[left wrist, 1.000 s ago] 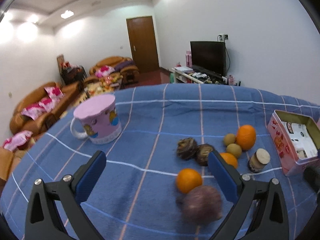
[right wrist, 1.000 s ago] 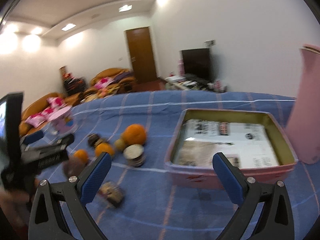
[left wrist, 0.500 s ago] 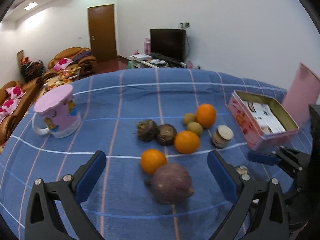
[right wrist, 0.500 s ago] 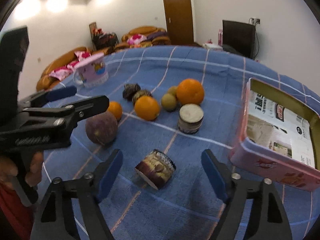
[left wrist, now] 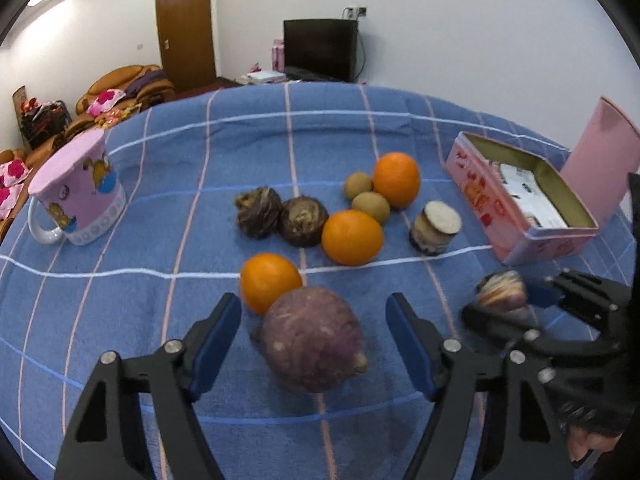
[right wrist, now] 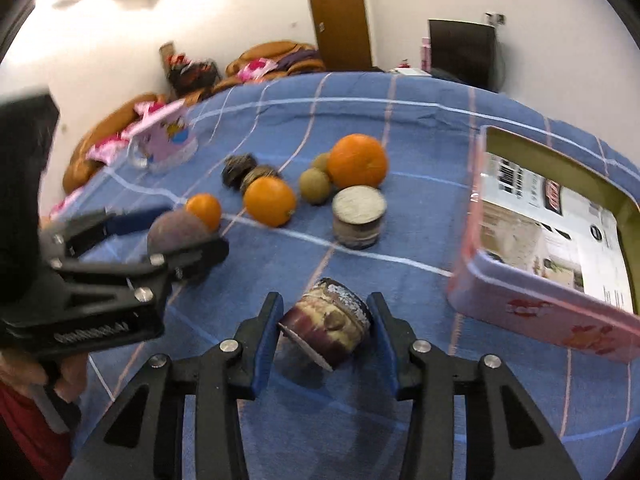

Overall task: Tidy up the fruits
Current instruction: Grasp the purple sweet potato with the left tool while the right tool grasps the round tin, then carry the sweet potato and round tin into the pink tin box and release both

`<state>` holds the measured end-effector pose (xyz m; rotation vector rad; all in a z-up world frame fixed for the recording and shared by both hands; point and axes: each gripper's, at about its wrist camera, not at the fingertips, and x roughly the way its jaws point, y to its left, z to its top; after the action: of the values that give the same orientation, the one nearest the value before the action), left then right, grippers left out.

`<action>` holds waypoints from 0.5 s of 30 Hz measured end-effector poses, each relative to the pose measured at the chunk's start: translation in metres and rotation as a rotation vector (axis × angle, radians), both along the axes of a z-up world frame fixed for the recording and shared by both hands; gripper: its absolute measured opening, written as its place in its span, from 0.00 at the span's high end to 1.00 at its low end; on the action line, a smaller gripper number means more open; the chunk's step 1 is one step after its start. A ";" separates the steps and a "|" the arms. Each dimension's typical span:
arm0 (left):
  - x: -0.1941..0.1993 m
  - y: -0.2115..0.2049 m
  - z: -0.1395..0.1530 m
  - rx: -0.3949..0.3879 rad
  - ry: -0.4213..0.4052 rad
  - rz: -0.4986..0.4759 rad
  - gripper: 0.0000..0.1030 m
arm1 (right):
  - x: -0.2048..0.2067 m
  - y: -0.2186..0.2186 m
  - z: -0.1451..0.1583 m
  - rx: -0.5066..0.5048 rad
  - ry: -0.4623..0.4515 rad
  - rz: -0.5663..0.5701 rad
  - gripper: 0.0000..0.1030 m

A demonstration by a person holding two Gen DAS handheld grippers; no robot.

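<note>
Right gripper [right wrist: 325, 330] closing around a cut purple chunk [right wrist: 326, 330]

Its jaws have just been closing; blue pads flank the chunk on the blue checked cloth [right wrist: 420, 148], pink tin [right wrist: 532, 308] just beside.

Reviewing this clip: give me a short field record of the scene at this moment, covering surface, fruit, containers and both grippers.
surface: table under a blue checked cloth
oranges: three
large purple root: between the open left gripper pads, gaps on both sides; jaws have just been closing
cut root piece: lying tilted between the right gripper pads, which look pressed on it; jaws have just been closing
pink tin: open, printed paper inside, no fruit
pink mug: far left, apart from the fruit
</note>
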<state>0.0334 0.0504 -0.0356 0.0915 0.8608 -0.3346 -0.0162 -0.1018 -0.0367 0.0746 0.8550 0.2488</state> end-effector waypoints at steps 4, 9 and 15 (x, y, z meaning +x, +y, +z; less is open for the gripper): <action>0.007 0.000 -0.012 0.010 0.045 0.029 0.41 | 0.001 -0.006 0.000 0.028 0.000 -0.016 0.56; 0.004 0.001 -0.012 0.004 0.033 0.024 0.43 | -0.003 -0.007 0.007 0.002 -0.052 -0.032 0.56; -0.009 -0.003 0.005 -0.064 -0.053 -0.028 0.51 | -0.014 -0.018 0.026 0.018 -0.157 -0.056 0.56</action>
<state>0.0248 0.0476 -0.0311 0.0533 0.7959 -0.3837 -0.0300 -0.1198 -0.0102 0.0947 0.6938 0.2071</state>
